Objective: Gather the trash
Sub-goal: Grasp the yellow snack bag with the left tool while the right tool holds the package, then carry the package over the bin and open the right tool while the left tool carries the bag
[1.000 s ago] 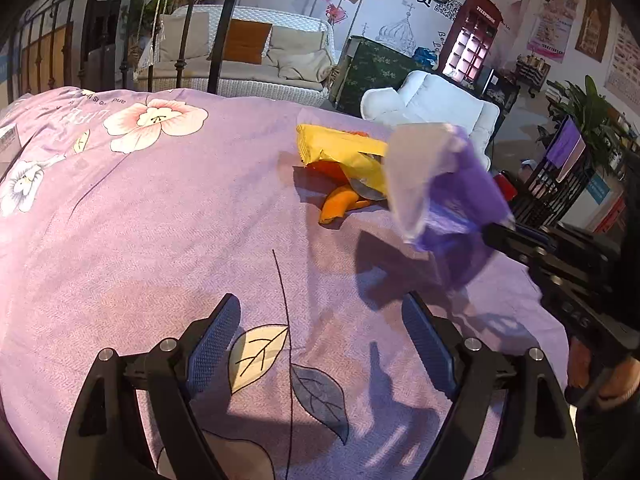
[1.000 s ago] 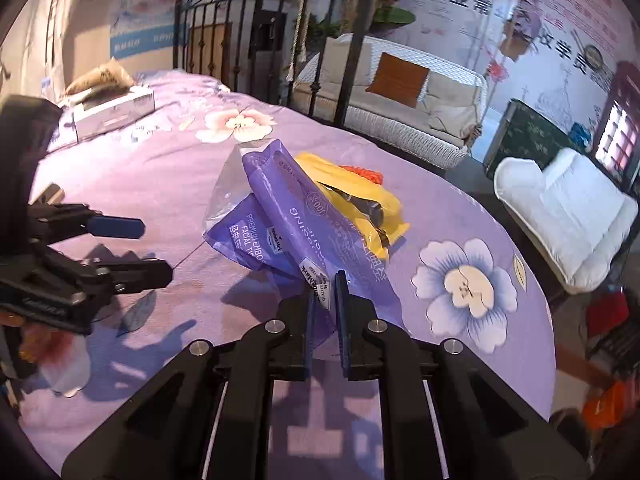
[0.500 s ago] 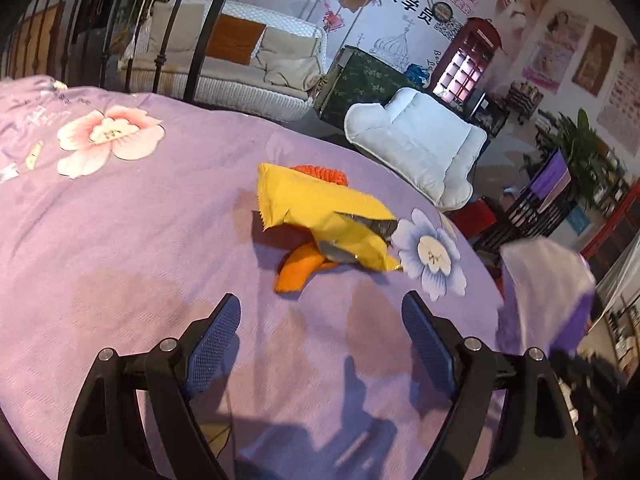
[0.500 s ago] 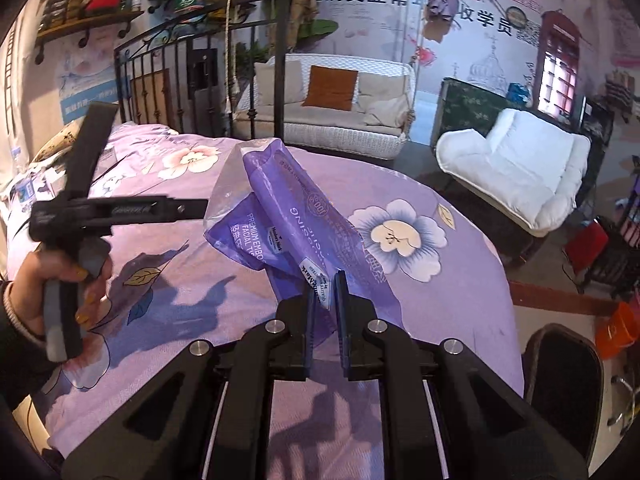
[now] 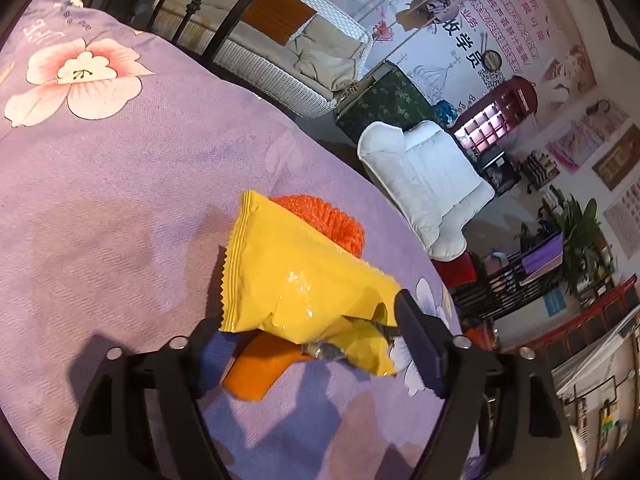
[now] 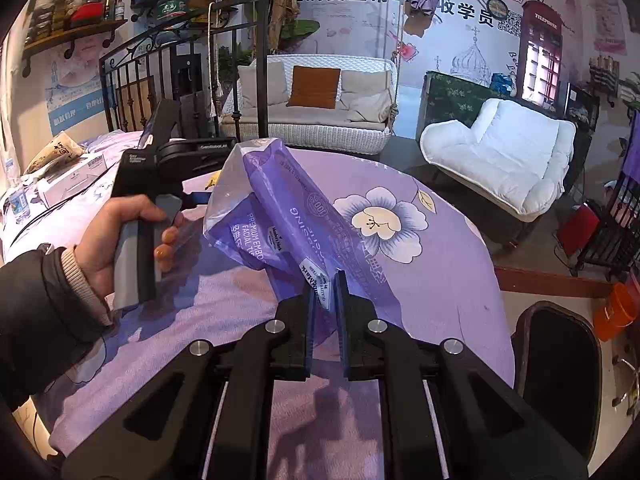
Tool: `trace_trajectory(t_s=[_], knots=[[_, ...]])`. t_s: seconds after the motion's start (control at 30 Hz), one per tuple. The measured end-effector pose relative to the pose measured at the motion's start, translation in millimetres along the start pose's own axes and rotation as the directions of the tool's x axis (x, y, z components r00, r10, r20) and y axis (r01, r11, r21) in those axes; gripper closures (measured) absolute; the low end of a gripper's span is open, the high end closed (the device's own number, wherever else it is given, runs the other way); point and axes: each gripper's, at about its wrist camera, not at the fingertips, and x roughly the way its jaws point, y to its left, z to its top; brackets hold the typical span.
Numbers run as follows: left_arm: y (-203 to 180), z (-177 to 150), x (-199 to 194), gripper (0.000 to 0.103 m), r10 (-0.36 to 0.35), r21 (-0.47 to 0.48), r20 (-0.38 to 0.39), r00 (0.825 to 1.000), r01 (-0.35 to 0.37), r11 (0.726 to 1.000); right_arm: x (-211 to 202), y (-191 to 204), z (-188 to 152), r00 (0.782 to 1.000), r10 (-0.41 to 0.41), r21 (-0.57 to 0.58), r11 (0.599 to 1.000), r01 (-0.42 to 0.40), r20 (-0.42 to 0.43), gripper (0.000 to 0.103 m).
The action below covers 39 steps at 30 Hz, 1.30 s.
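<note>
Right claw (image 6: pixel 324 280): clenched on the purple facial tissue wrapper (image 6: pixel 280 216), already lifted off the bed (image 6: pixel 440 280).
Left claw (image 5: pixel 308 340): jaws just been closing around the yellow snack wrapper (image 5: pixel 296 276), not yet pinched.
Left: orange scraps (image 5: pixel 328 220) at 12 o'clock behind it.

Right gripper (image 6: pixel 325 280) clamped on purple tissue wrapper (image 6: pixel 276 216), held above purple floral bedspread (image 6: pixel 440 264). A hand (image 6: pixel 120 236) grips the left gripper's handle at left; its jaws are hidden, probably behind the wrapper.

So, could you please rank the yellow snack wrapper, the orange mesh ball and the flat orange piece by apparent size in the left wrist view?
1. Yellow snack wrapper, clearly largest.
2. Orange mesh ball and flat orange piece: similar, both partly hidden under the wrapper, so unranked.
</note>
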Motion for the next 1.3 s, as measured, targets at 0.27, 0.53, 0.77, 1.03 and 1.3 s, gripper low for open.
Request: trace_trajectory(t_s=[0.27,0.53,0.77,1.03,1.3], knots=[[-6.4,-7.1,-9.7,0.085,-0.008,0.018,0.011,1.0,0.008,1.0,-0.4,-2.1,-7.7,1.0,-0.006,0.029,1.0,0.006,-0.001,0.092],[-39.6,-28.1,-47.6,0.097,-0.047,0.138,0.043,0.998,0.041,0.99,-10.3,-5.5,-11.9,1.0,-0.018,0.065,0.998,0.016,0.022,0.092],[-76.5,-56.8,-86.3,0.097,-0.063,0.289,0.072,0.995,0.04,0.956,-24.7,-12.0,-17.0,0.999,-0.035,0.087,0.996,0.031,0.04,0.092],[-112.4,-93.2,-100.8,0.097,-0.067,0.422,0.054,0.996,0.038,0.906,-45.7,-36.2,-24.3,0.994,-0.096,0.13,0.988,0.089,0.052,0.092],[-147.8,-122.7,-94.5,0.097,-0.128,0.512,0.011,0.992,0.105,0.852,-69.9,-84.7,-38.4,0.973,-0.226,0.201,0.956,0.215,0.037,0.092]])
